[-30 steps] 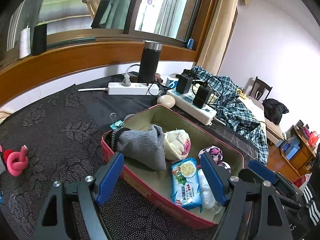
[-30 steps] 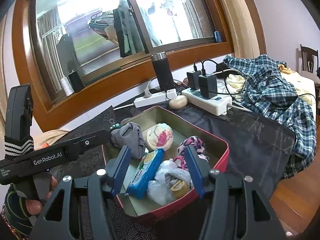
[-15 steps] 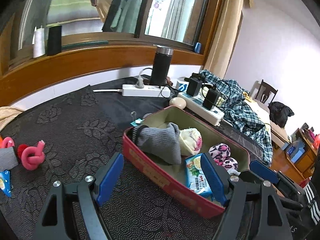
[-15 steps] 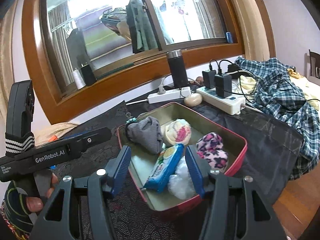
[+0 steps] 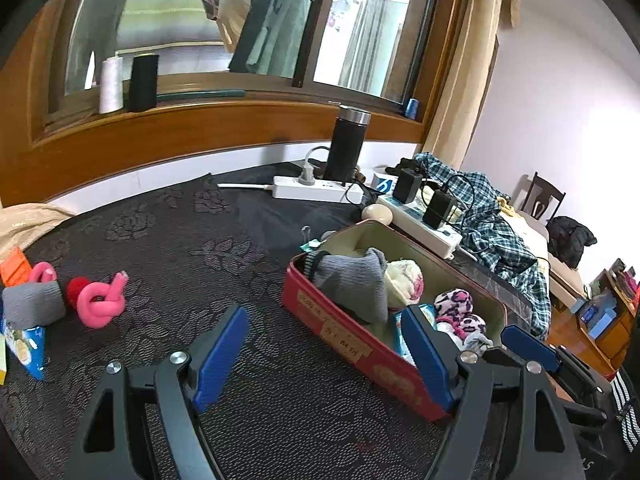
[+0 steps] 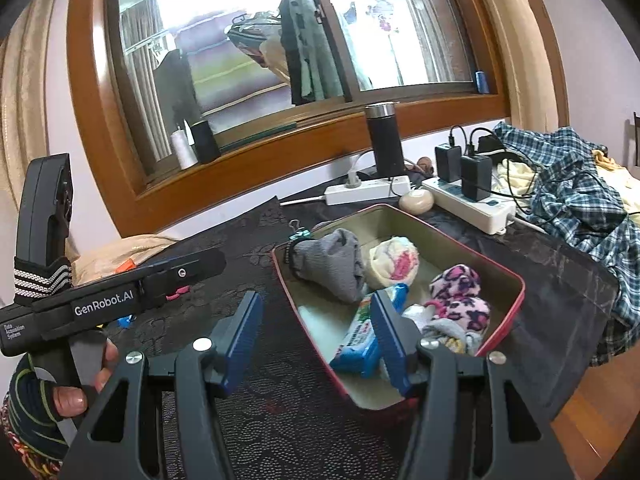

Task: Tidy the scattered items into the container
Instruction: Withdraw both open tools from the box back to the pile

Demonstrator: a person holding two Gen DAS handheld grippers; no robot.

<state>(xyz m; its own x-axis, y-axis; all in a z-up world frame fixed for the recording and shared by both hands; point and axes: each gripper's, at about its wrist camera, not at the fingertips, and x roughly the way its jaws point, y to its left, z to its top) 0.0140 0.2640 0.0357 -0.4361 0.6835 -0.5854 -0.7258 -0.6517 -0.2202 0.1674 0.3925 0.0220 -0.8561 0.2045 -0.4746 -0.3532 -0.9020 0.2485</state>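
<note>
Both tongs are released and carry nothing: the left gripper point(image 5: 324, 354) hangs over bare dark tablecloth point(image 5: 180, 240) with its jaws wide, the right gripper point(image 6: 318, 342) narrower, over the near rim of the red tin point(image 6: 506, 320). The tin sits toward the tabletop's right side, already holding a grey sock point(image 6: 338, 258), a blue snack packet point(image 6: 360, 338) and a leopard-print bundle point(image 6: 460, 296). By the left edge a pink knotted tie point(image 5: 100, 300), a rolled grey sock point(image 5: 32, 306) and another snack packet point(image 5: 26, 348) wait. It looks like the gap between drop-offs; next, the left gripper should cross to the pink tie and close on it.
</note>
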